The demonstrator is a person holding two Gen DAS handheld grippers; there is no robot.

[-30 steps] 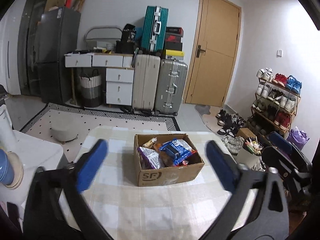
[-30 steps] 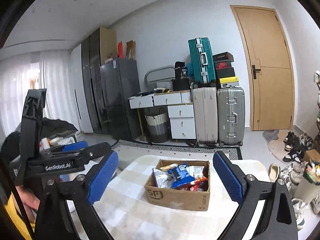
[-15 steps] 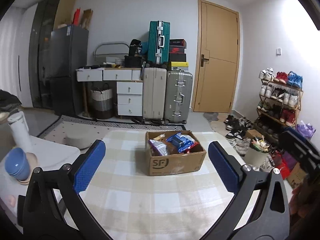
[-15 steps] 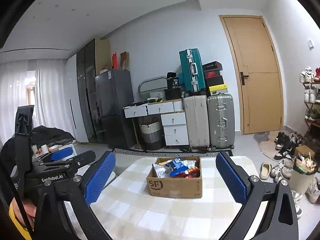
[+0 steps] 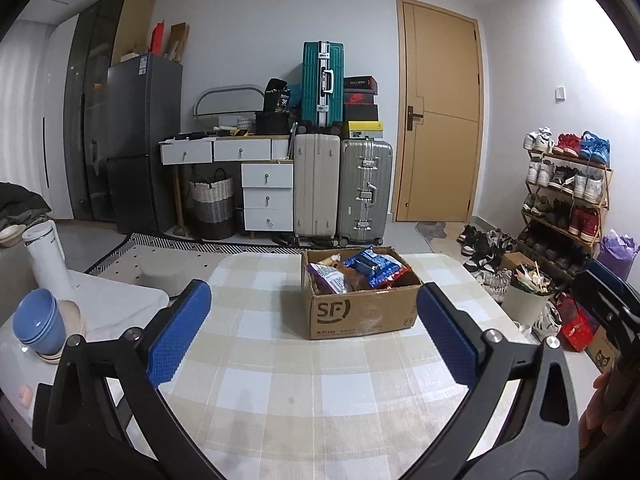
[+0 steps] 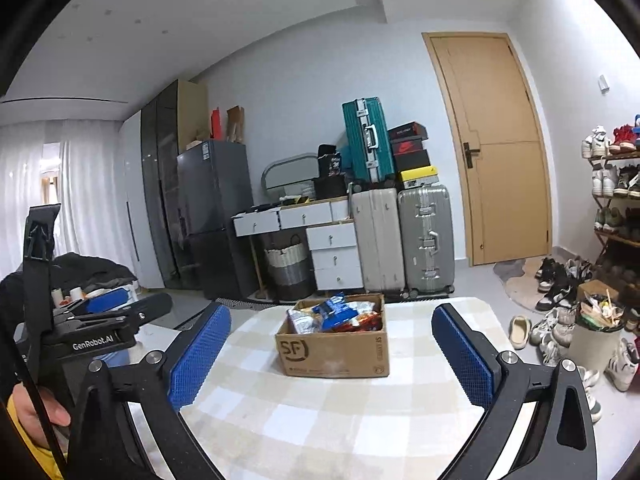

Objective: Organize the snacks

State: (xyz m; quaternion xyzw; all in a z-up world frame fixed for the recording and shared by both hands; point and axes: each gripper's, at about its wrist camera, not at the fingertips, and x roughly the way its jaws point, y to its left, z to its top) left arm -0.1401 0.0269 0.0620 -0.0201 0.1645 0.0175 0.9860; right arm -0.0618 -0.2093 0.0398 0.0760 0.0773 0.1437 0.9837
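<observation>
Left tongs (image 5: 314,330): released, the two blue pads spread wide apart, nothing between them; they hang above the near part of the counter, pointed toward the box.
Right tongs (image 6: 330,354): likewise released, pads wide apart and bare, above the near part of the counter with the box seen between them.
Counter (image 5: 280,392): covered with a beige-and-white checked cloth.
Cardboard box (image 5: 360,314): open-topped, printed "SF" on its near face, standing upright on the far half of the counter, well apart from both tongs.
Snacks (image 5: 354,270): piled inside the box; a blue packet (image 5: 374,266) lies on top toward the right, a purple-and-white bag (image 5: 328,278) leans at the left, and red wrappers show at the right edge. The items deeper in the pile are too crowded to tell apart.
Person's hand (image 6: 38,404): at the lower left of the right wrist view, gripping the handle of the left tongs, whose body reads "GenRobot.AI".
Blue bowls (image 5: 38,326): stacked on a white surface left of the counter, beside a white bottle (image 5: 46,258).
Background: a dark fridge (image 5: 142,140), white drawers (image 5: 266,196), three suitcases (image 5: 340,184) against the wall, a tan door (image 5: 438,120), and a shoe rack (image 5: 568,188) on the right.
Waste bin (image 5: 524,304): on the floor just off the counter's right side, stuffed with litter.
</observation>
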